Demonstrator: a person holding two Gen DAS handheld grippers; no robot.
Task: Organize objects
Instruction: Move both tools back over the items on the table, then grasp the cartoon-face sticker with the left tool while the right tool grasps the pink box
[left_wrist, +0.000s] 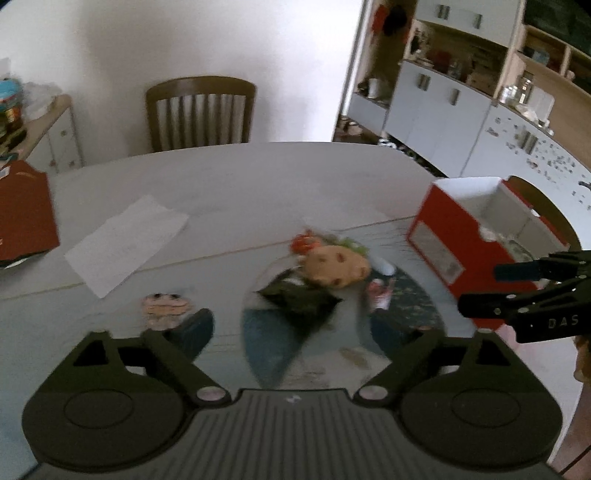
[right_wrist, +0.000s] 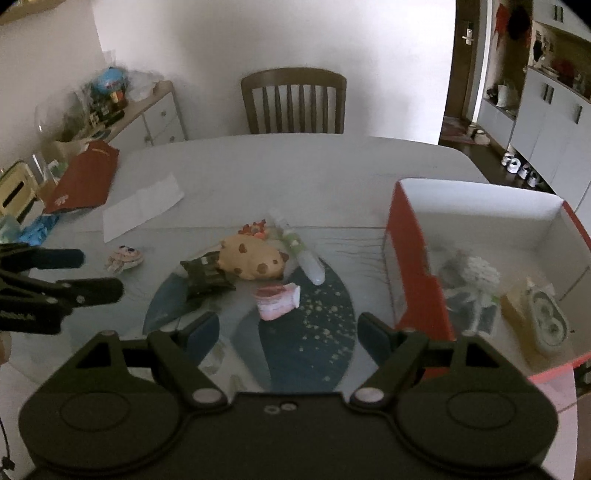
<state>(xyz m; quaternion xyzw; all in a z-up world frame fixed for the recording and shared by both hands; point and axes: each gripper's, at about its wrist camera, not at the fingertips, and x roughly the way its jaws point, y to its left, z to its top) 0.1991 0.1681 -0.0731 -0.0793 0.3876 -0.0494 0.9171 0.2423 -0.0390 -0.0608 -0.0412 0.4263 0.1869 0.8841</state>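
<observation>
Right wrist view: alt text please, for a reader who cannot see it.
An open right gripper hovers empty over a table with a pile of small items, including a cookie-shaped plush and a clear tube. A red box sits right, partly filled; the left gripper enters left.

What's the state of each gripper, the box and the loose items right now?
left gripper: open, nothing between the fingers
right gripper: open, nothing between the fingers
red box: lid off, a few items already inside
tan plush: lying on the table, untouched
clear tube: lying flat beside the plush
pink packet: lying on the blue mat
</observation>
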